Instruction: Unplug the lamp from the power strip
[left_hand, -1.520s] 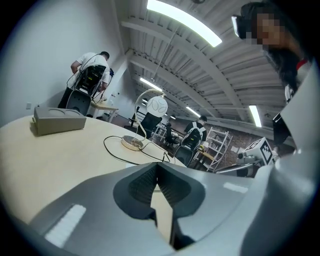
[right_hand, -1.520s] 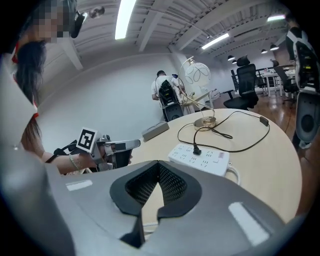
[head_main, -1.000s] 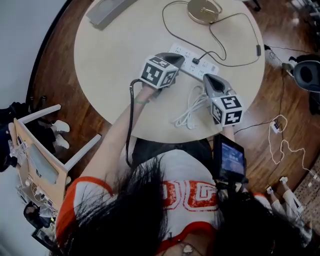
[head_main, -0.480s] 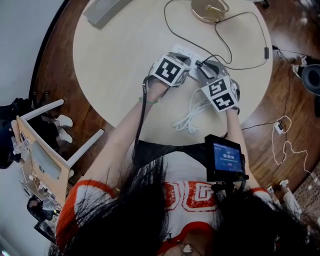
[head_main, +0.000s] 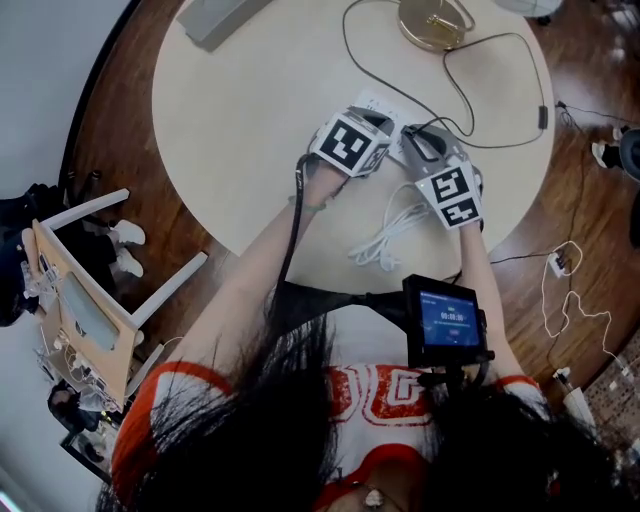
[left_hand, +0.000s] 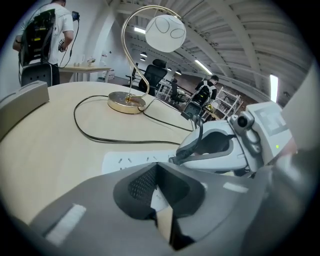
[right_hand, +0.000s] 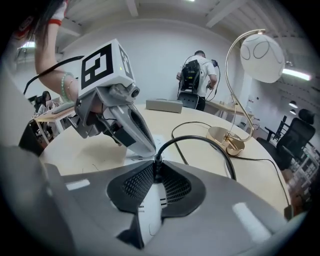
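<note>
The white power strip (head_main: 365, 100) lies on the round table (head_main: 240, 120). The lamp's black plug (right_hand: 156, 162) stands in the strip, and its black cord (right_hand: 200, 140) loops away to the gold lamp base (head_main: 435, 20). My right gripper (right_hand: 155, 172) reaches along the strip, its jaws closing, and the pads touch the plug from both sides. My left gripper (left_hand: 156, 167) is shut, its tips resting on the strip (left_hand: 130, 162) just left of the right gripper (head_main: 415, 135). Most of the strip is hidden under both grippers.
A coil of white cable (head_main: 388, 235) lies near the table's front edge. A grey box (head_main: 215, 18) sits at the back left. A wooden chair (head_main: 90, 300) stands left of the table. More cables (head_main: 565, 290) trail on the floor at the right. People stand in the background.
Both grippers have moved away from me onto the power strip. The right one went from beside the white cable up to the black plug.
</note>
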